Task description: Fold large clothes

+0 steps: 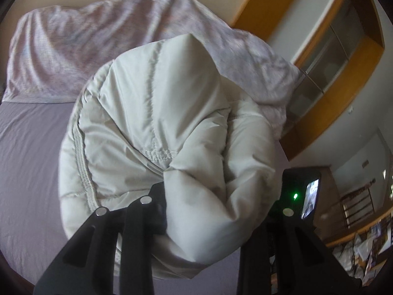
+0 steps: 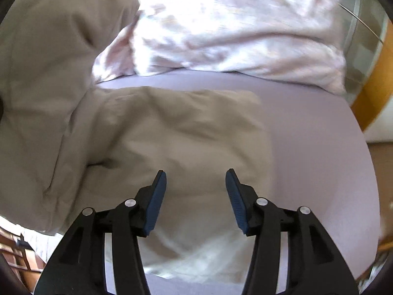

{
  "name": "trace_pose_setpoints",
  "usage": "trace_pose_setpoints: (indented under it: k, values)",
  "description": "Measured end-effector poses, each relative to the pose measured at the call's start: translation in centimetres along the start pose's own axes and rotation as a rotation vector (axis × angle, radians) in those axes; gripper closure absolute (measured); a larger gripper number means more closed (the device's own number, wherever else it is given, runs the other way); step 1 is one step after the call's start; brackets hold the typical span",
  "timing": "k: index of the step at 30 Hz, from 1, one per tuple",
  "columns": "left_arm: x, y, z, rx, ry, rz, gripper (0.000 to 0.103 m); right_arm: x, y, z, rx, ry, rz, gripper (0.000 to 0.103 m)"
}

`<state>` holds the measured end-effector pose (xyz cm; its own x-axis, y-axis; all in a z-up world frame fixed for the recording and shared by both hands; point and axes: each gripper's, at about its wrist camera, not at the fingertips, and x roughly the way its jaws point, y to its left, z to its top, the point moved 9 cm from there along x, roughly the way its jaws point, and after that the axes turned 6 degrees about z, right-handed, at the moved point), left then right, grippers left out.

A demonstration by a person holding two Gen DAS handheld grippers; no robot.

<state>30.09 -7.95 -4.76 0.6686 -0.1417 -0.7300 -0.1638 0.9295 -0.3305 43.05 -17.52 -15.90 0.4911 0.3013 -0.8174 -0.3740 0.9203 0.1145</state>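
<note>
Padded jacket (image 1: pixel 157 113), pale grey-beige, quilted with stitched seams. Part of it is bunched up and lifted in the left gripper (image 1: pixel 196 221); the rest lies spread on the lilac-sheeted bed (image 2: pixel 319 147), in front of the crumpled pinkish duvet (image 2: pixel 233 32).

Left gripper: clamped on a thick wad of the jacket. Fabric bulges out between and over the fingers, pads hidden under it.

Right gripper (image 2: pixel 196 201): jaws apart, blue pads (image 2: pixel 155 206) clear, nothing between them. Hanging over the flat part of the jacket on the bed, not touching as far as I can tell.

Handling, my read:
- Soft, puffy, compressible. Looks light for its bulk, no stiffness at all, so it sags and folds wherever it isn't supported.
- Shell looks smooth, probably slick. A shallow pinch on one layer likely slides off.
- Filling springs back, so folds won't stay crisp; press flat after each one.
- Not fragile.

Where to grab: seams, hem or a corner edge, where the layers are thin and stitched. Avoid the fat middle of a quilted panel. Best spot for the right gripper is the far edge or corner of the flat part, opposite the left's hold.
</note>
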Motion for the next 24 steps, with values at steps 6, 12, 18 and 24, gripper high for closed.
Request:
trace_pose_setpoints:
  k: [6, 12, 18, 24]
  values:
    - [3.1, -5.5, -3.2, 0.087, 0.081, -0.030, 0.074, -1.5, -6.7, -1.5, 0.098, 0.002, -0.081, 0.051]
    - [6.3, -9.4, -6.1, 0.155, 0.165, -0.022, 0.074, -3.0, -11.9, -2.5, 0.184, -0.011, -0.129, 0.051]
    - [6.9, -12.7, -7.6, 0.236, 0.197, -0.001, 0.055, -4.6, -15.4, -2.7, 0.233, -0.034, -0.157, 0.051]
    - [4.9, -13.1, -5.8, 0.215, 0.179, -0.024, 0.038, -6.5, -15.6, -0.9, 0.237, -0.094, -0.128, 0.051]
